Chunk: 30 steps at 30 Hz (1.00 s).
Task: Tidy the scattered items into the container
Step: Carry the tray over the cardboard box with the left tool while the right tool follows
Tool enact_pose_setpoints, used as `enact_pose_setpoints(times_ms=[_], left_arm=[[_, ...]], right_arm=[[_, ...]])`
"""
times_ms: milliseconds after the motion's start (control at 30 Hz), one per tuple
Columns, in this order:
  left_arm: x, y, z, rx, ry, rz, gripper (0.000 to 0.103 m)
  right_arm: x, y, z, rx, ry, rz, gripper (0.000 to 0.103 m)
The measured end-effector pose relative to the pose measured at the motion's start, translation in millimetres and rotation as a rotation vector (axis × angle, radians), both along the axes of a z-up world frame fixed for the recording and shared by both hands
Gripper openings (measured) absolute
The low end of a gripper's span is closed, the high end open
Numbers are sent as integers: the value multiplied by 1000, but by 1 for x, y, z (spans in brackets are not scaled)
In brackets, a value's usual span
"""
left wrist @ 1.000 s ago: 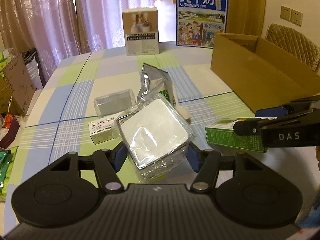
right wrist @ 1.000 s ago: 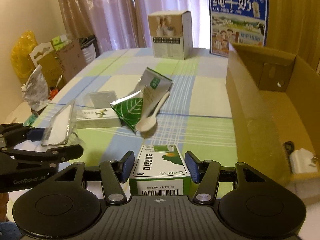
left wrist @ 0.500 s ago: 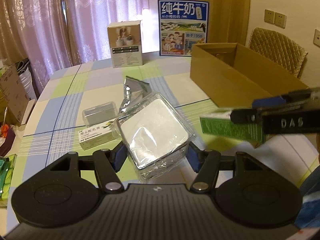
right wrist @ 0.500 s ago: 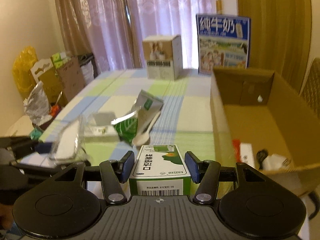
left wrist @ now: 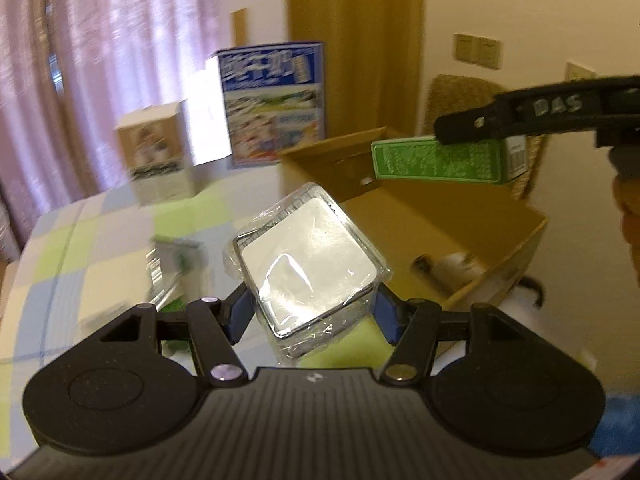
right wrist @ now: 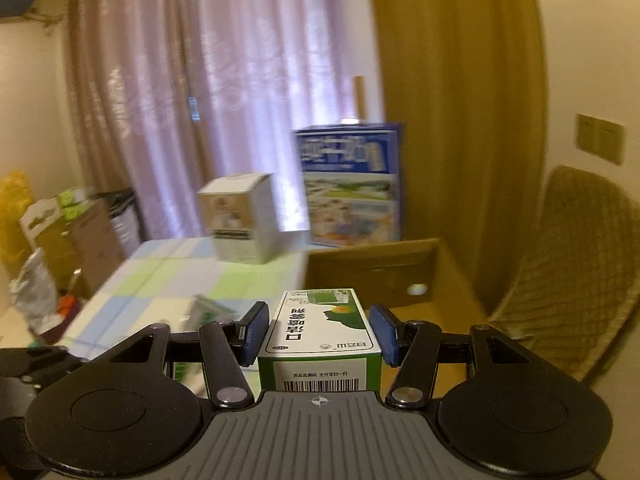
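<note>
Left wrist view: one left claw (left wrist: 314,312) pinches one clear-wrapped white pack (left wrist: 308,268) between its two blue pads (left wrist: 240,314), the pack tilted and held above the near edge of the table (left wrist: 100,240). One open carton (left wrist: 440,216) stands to the right, its near corner just beyond the pack; at least two small things lie blurred on its floor. Above the carton's far rim hangs the right claw (left wrist: 452,136), seen side-on, holding one green box (left wrist: 440,160) level in the air. A person's hand (left wrist: 628,208) shows at the right edge. On the table, left of the pack, one foil pouch (left wrist: 176,256) lies blurred. At the far edge stand two upright boxes: one brown-and-white (left wrist: 154,156) and one blue milk box (left wrist: 276,100). One chair (left wrist: 460,100) sits behind the carton. The air over the carton's open top is free between the two claws.

Right wrist view: the right claw (right wrist: 318,330) grips the one green box (right wrist: 320,332) by its long sides, both pads against it, barcode end toward the camera. The box sits over the carton's (right wrist: 400,272) near wall, the carton's mouth open ahead. Table (right wrist: 160,280) runs off to the left with the pouch (right wrist: 208,308) on it; the two upright boxes stand at its far end. The chair (right wrist: 568,260) crowds the carton's right side.
</note>
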<state>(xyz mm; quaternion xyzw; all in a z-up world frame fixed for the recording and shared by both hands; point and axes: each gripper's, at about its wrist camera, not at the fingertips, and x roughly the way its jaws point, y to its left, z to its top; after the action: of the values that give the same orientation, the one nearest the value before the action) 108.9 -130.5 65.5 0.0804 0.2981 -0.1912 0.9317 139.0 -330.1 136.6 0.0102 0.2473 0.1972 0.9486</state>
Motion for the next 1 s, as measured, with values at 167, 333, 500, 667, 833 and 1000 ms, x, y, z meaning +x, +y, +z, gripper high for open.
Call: enact_pose_setpoints(times_ms=[167,333,500,667,833,1000], left_arm=[[21,-54,7,1,-8,-103,57],[43,-99,1,11,17,-192,57],[71,-120,-14,42,57,-246,57],[87,-128,-32,65,93,-265,58],[91,-131,-42,77,98,-250,67],[86,-120,-36,73,68,-233,67]], right_arm=[[36,-44,-23,-14,70,-73,53],[59,-73,-51,8,150,-110,53],[67,-89,-67,35,185,-124,53],[74,-93,-78,45,204,-127,53],[75,-96,-84,50,215,-129,53],[78,-93,-85,47,221,-123,53]])
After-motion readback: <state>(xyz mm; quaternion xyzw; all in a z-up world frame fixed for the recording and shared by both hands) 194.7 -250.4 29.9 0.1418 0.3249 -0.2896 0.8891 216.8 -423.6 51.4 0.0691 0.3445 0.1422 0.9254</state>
